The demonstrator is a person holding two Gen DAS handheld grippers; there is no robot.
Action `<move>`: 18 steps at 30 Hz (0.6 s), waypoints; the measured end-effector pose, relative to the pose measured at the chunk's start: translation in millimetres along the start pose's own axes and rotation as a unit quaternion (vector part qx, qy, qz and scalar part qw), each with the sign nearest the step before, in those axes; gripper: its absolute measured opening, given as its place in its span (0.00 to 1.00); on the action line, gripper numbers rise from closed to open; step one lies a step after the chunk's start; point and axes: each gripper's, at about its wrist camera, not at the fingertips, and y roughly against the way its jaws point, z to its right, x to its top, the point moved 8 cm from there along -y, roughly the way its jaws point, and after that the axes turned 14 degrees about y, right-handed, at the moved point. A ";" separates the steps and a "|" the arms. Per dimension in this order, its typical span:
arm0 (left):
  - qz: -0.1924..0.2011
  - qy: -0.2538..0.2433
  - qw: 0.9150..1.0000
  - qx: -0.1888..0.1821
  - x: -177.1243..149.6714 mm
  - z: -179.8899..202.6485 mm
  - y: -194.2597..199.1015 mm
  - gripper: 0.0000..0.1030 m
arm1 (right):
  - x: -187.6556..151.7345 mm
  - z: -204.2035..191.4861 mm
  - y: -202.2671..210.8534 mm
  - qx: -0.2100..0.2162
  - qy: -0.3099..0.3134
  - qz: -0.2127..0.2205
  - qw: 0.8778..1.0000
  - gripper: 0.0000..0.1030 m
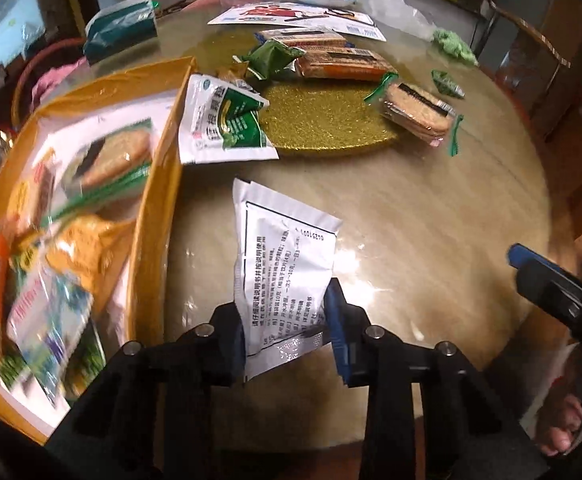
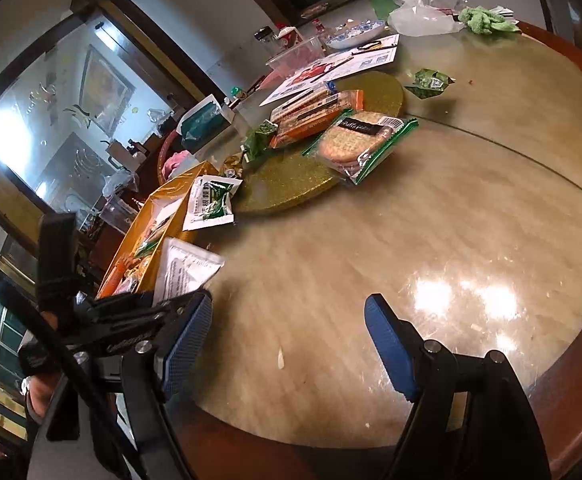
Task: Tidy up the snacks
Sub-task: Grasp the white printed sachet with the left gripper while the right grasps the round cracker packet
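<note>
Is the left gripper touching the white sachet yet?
Touching. The left wrist view shows the left gripper with its blue pad pressed against the white sachet, whose lower end sits pinched between the fingers.

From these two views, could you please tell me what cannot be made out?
- Orange box contents: motion-blurred in the left wrist view; mostly hidden by its wall in the right wrist view.
- White sachet: lower edge hidden between the left gripper jaws.
- Cracker packs: labels too small in both views.
</note>
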 end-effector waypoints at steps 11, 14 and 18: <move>0.040 0.062 0.995 -0.062 -17.8 -12.3 47.8 0.35 | 18.3 20.5 -16.4 -0.048 -0.016 -0.020 0.998 0.77; 0.047 0.067 0.994 -0.078 -16.2 -15.6 55.9 0.35 | 29.1 31.4 -24.7 -0.070 -0.019 -0.023 0.997 0.77; 0.055 0.073 0.992 -0.089 -14.2 -22.0 62.8 0.35 | 49.6 44.1 -37.0 -0.076 -0.003 -0.026 0.997 0.77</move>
